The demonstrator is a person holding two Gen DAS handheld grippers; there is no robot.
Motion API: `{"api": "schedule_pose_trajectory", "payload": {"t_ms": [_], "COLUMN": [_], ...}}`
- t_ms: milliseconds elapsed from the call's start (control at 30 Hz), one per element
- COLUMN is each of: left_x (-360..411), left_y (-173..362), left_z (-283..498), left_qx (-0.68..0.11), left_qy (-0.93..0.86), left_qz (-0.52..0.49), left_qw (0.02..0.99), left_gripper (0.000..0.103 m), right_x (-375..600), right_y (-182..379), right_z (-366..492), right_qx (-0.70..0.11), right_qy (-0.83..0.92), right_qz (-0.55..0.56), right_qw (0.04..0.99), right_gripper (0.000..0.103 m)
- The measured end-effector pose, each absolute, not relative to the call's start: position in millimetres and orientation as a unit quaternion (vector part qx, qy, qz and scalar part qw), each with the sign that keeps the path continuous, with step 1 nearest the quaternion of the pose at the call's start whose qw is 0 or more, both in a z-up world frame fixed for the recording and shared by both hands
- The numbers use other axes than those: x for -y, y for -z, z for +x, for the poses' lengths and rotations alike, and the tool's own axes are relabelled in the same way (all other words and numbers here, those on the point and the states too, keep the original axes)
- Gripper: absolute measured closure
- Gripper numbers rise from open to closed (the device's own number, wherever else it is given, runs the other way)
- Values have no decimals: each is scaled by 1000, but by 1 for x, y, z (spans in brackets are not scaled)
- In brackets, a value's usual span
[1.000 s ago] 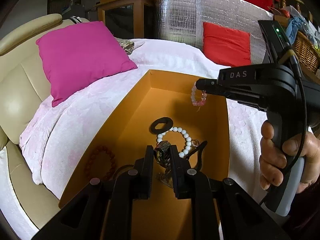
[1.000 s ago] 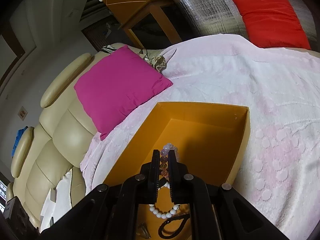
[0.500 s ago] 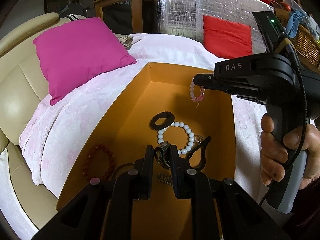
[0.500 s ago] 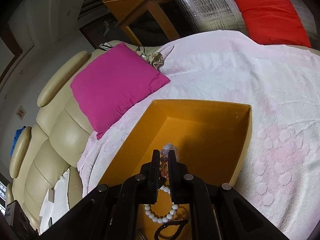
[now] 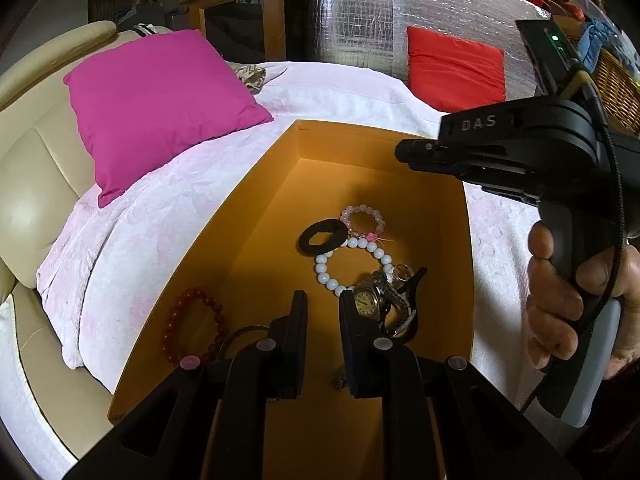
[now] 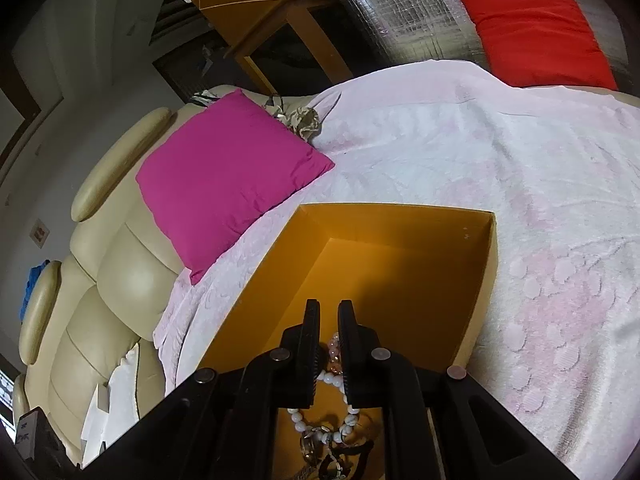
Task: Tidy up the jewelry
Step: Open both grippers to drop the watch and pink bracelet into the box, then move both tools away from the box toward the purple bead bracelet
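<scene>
An orange box (image 5: 256, 200) sits on a pale pink blanket. On its floor lie a pink bead bracelet (image 5: 362, 220), a black ring (image 5: 322, 236), a white bead bracelet (image 5: 352, 264), a red bead bracelet (image 5: 192, 324) and a wristwatch (image 5: 366, 302). My left gripper (image 5: 323, 300) hangs over the near end with a narrow empty gap; the watch lies just right of its right finger. My right gripper (image 5: 400, 152), held by a hand, hovers over the far end. Its jaws are opening, and the right gripper (image 6: 329, 308) has nothing between them. The pink bracelet (image 6: 335, 354) lies below.
A magenta cushion (image 5: 160, 108) leans on a cream sofa (image 5: 36, 184) at the left. A red cushion (image 5: 454, 68) stands against a silver foil panel (image 5: 360, 12) behind. A wicker basket (image 5: 616, 84) is at the far right. A black clip (image 5: 412, 280) lies by the watch.
The pink bracelet that hung from my right gripper now lies in the box by the black ring. The watch has left my left jaws and rests beside the right finger.
</scene>
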State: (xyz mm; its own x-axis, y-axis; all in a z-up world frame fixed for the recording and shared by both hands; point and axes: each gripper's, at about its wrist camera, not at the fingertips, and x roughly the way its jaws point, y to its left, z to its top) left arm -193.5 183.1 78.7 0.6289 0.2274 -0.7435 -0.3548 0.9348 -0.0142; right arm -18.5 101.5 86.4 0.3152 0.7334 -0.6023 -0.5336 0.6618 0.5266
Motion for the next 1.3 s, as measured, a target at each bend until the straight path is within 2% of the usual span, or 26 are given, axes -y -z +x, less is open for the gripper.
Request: {"api": "schedule_pose_trajectory", "payload": {"t_ms": [67, 133, 167, 500, 633, 867, 1000, 1300], "left_x": [-183, -183, -183, -179, -171, -152, -136, -99], "left_y": [-78, -76, -76, -86, -89, -92, -101, -117], "left_z": [-194, -195, -196, -203, -203, -196, -194, -185], "left_qx": [-403, -407, -406, -401, -399, -405, -396, -381], "left_qy": [-164, -168, -174, -188, -194, -204, -206, -197], "left_qz": [-83, -86, -86, -88, -85, -64, -45, -7], "left_qw": [897, 894, 893, 892, 892, 889, 894, 903], "left_gripper": [84, 68, 65, 57, 45, 45, 35, 35], "right_x": [-98, -96, -94, -79, -58, -10, 13, 60], "right_y": [-87, -87, -87, -96, -104, -116, -121, -127], "right_z": [-19, -20, -21, -32, -28, -19, -18, -24], "right_qx": [-433, -437, -438, -438, -432, -424, -422, -418], "right_qy": [-391, -389, -388, -389, -381, -353, -340, -319], "right_qz": [117, 116, 115, 108, 120, 139, 143, 141], "right_qw": [803, 803, 803, 803, 808, 823, 828, 839], "right_gripper": [91, 91, 91, 91, 91, 91, 91, 88]}}
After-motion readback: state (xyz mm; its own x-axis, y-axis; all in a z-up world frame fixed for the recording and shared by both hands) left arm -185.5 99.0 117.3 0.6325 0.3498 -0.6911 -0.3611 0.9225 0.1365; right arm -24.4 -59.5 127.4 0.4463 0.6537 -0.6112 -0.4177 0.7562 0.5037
